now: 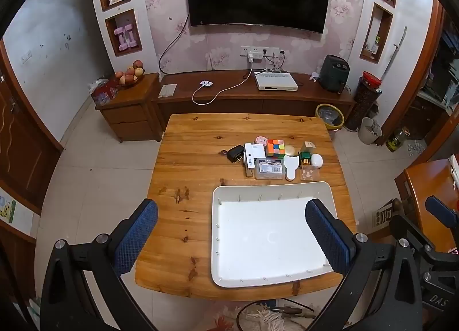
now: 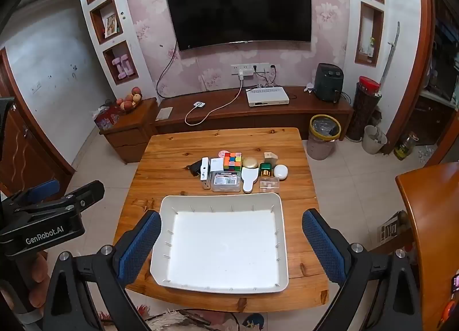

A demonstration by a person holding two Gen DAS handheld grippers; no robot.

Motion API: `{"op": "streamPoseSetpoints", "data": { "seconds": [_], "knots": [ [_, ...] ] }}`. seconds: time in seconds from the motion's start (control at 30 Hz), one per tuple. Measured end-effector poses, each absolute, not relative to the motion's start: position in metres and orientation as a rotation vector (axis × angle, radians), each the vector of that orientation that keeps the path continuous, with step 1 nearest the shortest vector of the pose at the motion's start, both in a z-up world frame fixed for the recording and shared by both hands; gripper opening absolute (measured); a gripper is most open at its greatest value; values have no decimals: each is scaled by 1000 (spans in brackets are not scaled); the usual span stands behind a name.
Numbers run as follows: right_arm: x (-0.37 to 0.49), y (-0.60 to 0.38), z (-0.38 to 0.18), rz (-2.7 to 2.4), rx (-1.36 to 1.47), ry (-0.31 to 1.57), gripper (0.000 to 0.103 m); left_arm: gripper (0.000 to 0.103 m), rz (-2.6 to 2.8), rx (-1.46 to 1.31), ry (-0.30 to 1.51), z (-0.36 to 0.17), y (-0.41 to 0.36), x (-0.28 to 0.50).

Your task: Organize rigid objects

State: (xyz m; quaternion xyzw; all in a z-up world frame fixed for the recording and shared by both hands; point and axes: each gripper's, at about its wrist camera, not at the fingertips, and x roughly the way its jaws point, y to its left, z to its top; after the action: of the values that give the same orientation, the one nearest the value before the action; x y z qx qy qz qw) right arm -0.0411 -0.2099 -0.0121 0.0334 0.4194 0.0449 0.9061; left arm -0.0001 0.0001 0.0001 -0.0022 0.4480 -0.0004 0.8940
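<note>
Both hand-held grippers hang above the wooden surface (image 2: 172, 156) with fingers spread wide and nothing between them: the left hand-held gripper (image 1: 231, 233) low in its frame, the right hand-held gripper (image 2: 231, 240) likewise. An empty white tray (image 2: 221, 200) fills the lower centre. Just beyond its far rim sits a cluster of small items, among them a colourful puzzle cube (image 2: 233, 160) and a clear plastic box (image 2: 226, 181).

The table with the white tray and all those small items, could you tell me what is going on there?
A person holds two grippers above the wooden table; the left gripper and right gripper are both open and empty. The white tray has nothing in it. The Rubik's cube, charger and other small items sit clustered beyond it, untouched.
</note>
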Motion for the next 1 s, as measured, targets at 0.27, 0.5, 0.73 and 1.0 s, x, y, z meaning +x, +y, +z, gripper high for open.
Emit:
{"op": "streamPoseSetpoints", "data": {
  "seconds": [0.27,0.5,0.73,1.0],
  "knots": [
    [-44,-211,-12,91,74,867,99,102,-3,-2,931,-1,0,0],
    [-39,-211,-15,95,82,879,99,102,2,-1,932,0,0,0],
    [-43,-211,-12,88,76,879,99,102,0,1,936,0,-1,-1],
    [-33,-210,-21,70,82,900,99,102,-7,3,946,-8,-4,-2]
  ]
}}
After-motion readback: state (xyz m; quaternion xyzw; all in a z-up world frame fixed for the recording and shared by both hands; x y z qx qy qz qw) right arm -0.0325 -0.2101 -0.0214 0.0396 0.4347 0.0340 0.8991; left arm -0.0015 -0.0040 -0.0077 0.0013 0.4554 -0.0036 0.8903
